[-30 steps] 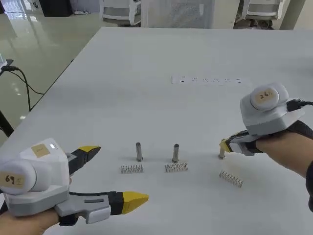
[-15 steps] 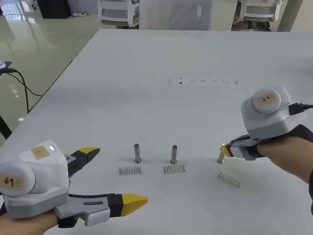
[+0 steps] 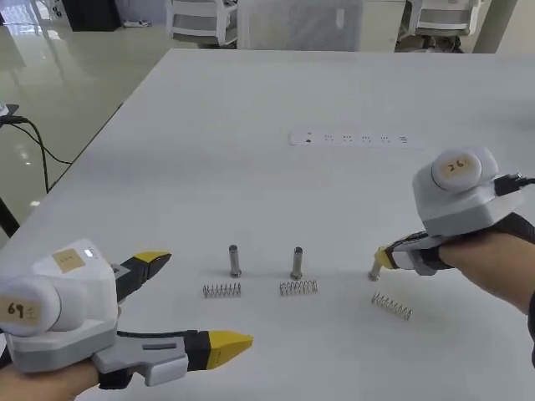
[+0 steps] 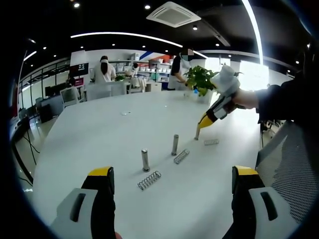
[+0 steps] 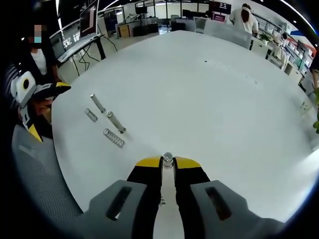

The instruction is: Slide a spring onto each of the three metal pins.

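Snugly pinched, pin (image 5: 168,159) between right fingers (image 5: 148,163) (yellow-tipped)

We look down a long white table (image 3: 251,125) in an open-plan office, a white power strip (image 3: 351,139) lying flat near its middle. Past the far edge stand white chairs (image 3: 201,18) on a glossy pale floor (image 3: 75,67), where a black cable (image 3: 42,146) trails at left. In the left gripper view we see a leafy plant (image 4: 198,79) beyond the table, a person (image 4: 104,69) in white among distant desks, and a ceiling vent (image 4: 173,14) overhead.
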Demonstrator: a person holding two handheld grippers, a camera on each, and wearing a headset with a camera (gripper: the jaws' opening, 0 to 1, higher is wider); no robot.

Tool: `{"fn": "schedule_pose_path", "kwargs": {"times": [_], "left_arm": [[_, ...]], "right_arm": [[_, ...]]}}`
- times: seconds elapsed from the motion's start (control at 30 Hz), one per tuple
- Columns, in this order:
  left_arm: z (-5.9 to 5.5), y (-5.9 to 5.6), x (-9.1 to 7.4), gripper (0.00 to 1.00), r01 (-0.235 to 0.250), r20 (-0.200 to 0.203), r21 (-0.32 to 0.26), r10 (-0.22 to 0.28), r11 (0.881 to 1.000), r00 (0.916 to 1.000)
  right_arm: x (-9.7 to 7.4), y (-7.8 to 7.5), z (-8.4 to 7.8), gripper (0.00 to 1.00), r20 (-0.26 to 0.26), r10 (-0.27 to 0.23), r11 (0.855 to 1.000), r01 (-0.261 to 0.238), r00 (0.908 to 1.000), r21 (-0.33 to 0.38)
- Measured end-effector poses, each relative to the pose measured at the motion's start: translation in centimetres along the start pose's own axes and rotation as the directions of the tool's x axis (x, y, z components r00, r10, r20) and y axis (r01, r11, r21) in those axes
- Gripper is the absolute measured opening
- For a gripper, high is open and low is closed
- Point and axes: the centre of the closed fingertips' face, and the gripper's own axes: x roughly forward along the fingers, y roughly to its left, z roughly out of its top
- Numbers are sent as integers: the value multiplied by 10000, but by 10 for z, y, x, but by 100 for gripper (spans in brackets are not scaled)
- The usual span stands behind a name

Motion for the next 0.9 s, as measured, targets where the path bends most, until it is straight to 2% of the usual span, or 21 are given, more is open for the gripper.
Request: {"fn": "schedule_pose_path", "kwargs": {"times": [0.6, 0.9], "left_arm": [[1, -1, 0, 97, 18, 7, 44, -18, 10000, 10000], [1, -1, 1, 97, 44, 7, 59, -44, 10000, 10000]], "right_arm": [[-3, 1, 6, 13, 315, 79, 9999, -75, 9995, -116], [-16, 2, 11, 18, 721, 118, 9995, -97, 9973, -304]]}}
